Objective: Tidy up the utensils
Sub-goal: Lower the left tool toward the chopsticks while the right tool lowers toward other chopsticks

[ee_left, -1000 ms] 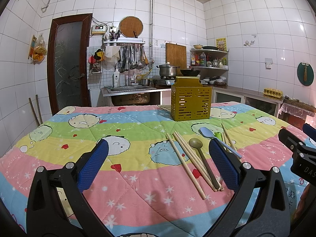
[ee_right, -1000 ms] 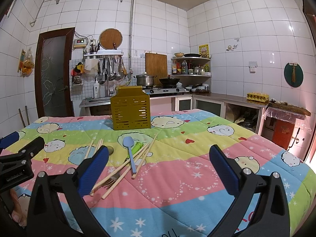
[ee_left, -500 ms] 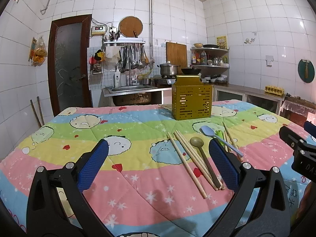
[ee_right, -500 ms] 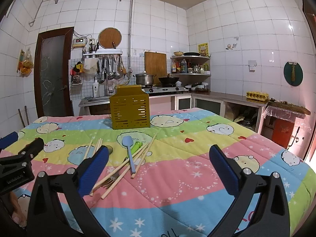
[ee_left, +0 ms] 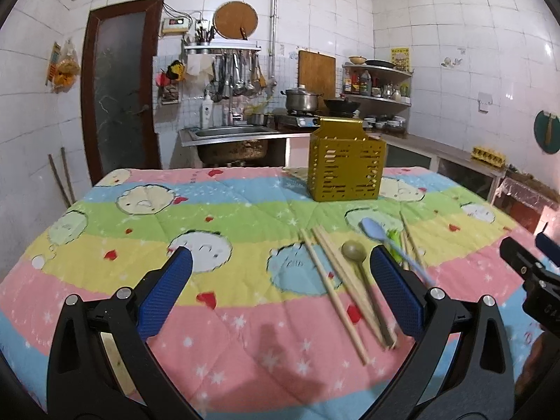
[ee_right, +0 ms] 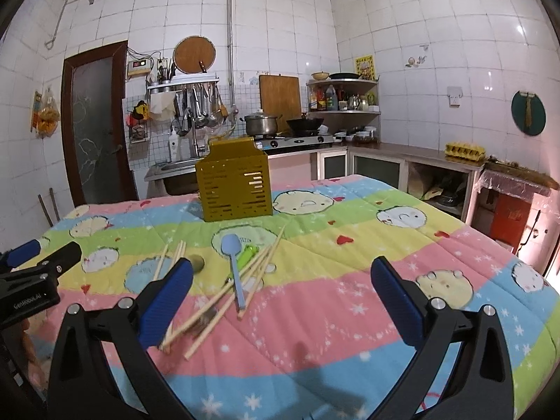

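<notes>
A yellow slotted utensil holder (ee_left: 345, 164) stands upright near the far edge of the table; it also shows in the right wrist view (ee_right: 233, 184). In front of it lie several wooden chopsticks (ee_left: 332, 290), a brown spoon (ee_left: 354, 251), a light blue spoon (ee_right: 232, 249) and a green utensil (ee_right: 247, 254) in a loose pile. My left gripper (ee_left: 280, 294) is open and empty, above the cloth left of the pile. My right gripper (ee_right: 281, 297) is open and empty, right of the pile.
The table is covered by a striped cartoon cloth (ee_left: 175, 217). Behind it are a sink (ee_left: 231, 133), a stove with a pot (ee_left: 301, 101), shelves and a door (ee_left: 119, 98). The right gripper shows at the left wrist view's right edge (ee_left: 532, 273).
Both grippers have tilted down slightly and edged toward the table, so the pile and holder sit higher and closer in view. Both stay open.
</notes>
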`<state>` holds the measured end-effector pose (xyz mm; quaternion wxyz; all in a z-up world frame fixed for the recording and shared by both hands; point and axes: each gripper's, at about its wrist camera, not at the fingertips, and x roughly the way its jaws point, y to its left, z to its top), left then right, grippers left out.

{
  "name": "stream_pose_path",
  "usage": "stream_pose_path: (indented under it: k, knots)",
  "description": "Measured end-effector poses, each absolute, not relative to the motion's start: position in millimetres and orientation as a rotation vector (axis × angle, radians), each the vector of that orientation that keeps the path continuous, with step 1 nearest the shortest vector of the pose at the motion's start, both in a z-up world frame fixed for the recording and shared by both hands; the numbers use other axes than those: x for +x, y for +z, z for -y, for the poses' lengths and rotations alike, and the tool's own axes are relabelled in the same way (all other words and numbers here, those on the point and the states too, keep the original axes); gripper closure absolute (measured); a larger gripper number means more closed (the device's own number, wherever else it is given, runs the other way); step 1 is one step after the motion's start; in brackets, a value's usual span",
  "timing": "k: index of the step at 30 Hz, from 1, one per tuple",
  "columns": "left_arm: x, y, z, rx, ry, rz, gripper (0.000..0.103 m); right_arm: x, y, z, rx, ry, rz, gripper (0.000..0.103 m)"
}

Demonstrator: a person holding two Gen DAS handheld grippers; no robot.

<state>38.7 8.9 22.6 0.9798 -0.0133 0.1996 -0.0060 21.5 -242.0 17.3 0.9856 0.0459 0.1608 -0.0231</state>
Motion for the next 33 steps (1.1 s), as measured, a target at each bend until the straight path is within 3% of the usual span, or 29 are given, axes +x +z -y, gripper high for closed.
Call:
stream_pose_path:
  k: [10,29,31,33]
  knots:
    - [106.0,50.4,-1.6,0.002,-0.029,-0.432,0.005,88.5,32.6,244.7,0.072,-0.077,-0.375,0.004]
    - [222.8,9.7,7.8,-0.055,-0.034,-0.677,0.005,253.5,-6.7,249.8,0.02,-0.17,-0.608,0.005]
    - [226.2,0.7,4.3,-0.066,-0.03,-0.697,0.005,264.3,-16.3,253.5,0.025,-0.177,-0.641,0.006]
    - [230.3,-7.8,2.9,-0.059,-0.024,-0.72,0.007,273.1,-24.9,254.7,0.025,-0.177,-0.676,0.016]
